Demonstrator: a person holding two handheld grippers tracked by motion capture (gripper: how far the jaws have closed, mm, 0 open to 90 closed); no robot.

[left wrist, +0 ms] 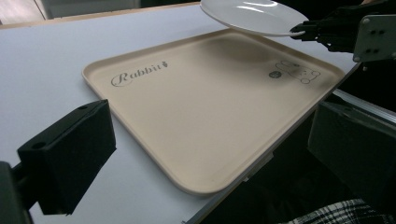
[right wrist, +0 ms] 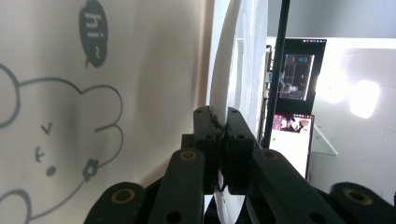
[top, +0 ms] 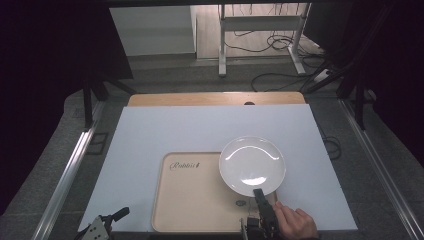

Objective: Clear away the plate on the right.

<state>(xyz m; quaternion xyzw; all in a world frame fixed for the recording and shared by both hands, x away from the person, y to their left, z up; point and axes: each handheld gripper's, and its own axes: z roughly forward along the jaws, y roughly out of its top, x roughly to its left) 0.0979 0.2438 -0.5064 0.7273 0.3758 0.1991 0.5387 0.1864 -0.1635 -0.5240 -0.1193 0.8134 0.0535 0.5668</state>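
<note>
High view puts the white table (top: 150,135) across the middle of the frame, with our beige tray (top: 195,205) at lower centre. We hold the white plate (top: 252,165) raised over the tray's upper right corner. Our right gripper (top: 259,194), at the bottom, has its 2 jaws clamped on the plate's near rim. Our left gripper (top: 116,216), lower left, sits with jaws apart, holding nothing.

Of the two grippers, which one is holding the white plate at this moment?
The right gripper: its jaws are shut on the near rim of the white plate, held above the beige tray. The left gripper holds nothing, beside the tray.
</note>
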